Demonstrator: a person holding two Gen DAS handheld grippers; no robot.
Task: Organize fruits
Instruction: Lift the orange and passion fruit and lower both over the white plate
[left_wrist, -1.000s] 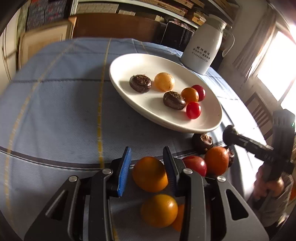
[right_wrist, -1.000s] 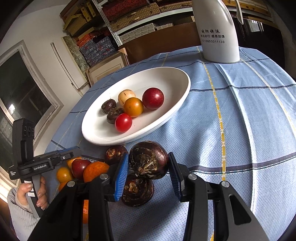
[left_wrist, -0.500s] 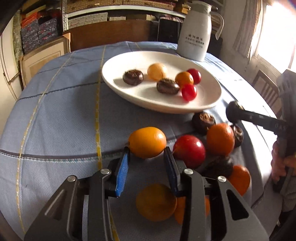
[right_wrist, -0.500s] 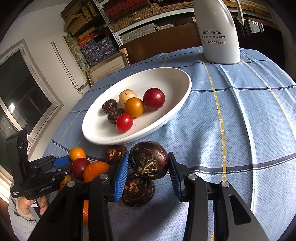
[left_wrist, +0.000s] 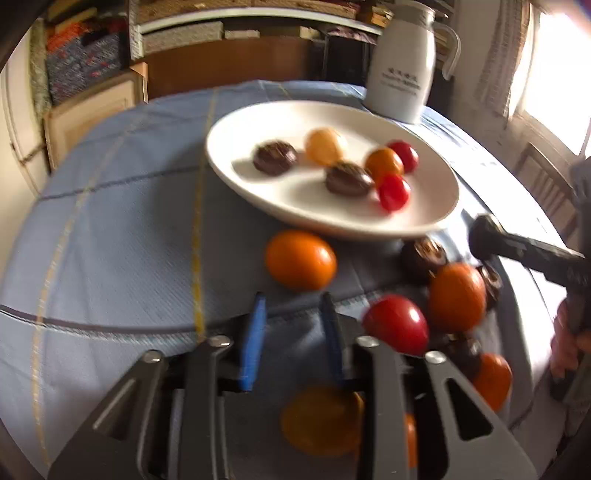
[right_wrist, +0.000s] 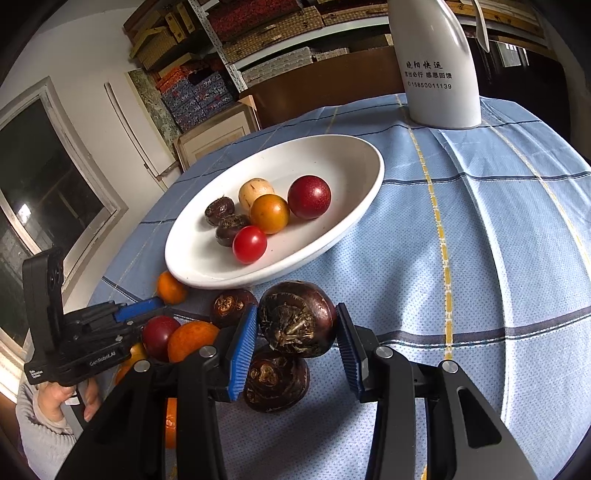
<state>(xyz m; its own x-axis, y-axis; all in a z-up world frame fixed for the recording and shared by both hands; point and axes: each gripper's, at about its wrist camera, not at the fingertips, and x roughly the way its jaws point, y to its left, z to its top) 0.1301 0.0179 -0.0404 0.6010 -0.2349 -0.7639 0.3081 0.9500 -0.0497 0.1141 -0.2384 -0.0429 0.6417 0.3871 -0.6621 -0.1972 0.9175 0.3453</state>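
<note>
My left gripper (left_wrist: 292, 299) has its jaws opening, and nothing lies between its blue pads. An orange fruit (left_wrist: 301, 259) rests on the blue cloth just ahead of its fingertips, close to the near rim of the white oval plate (left_wrist: 424, 218). The plate holds several fruits: two dark water chestnuts, a pale yellow one, an orange one and two red ones. My right gripper (right_wrist: 296, 307) is shut on a dark water chestnut (right_wrist: 297, 319), held a little above the cloth in front of the plate. Another chestnut (right_wrist: 275, 378) lies right under it.
A loose pile lies between the two grippers: a red tomato (left_wrist: 397, 325), an orange fruit (left_wrist: 456, 295), chestnuts and more orange ones. A white jug (right_wrist: 439, 74) stands behind the plate. Shelves and boxes fill the background. A hand in a grey sleeve (right_wrist: 44, 424) holds the left gripper.
The left gripper carried the orange fruit from the pile toward the plate. The fruit has now left the jaws and lies ahead of them. The right gripper and its chestnut stayed still.
</note>
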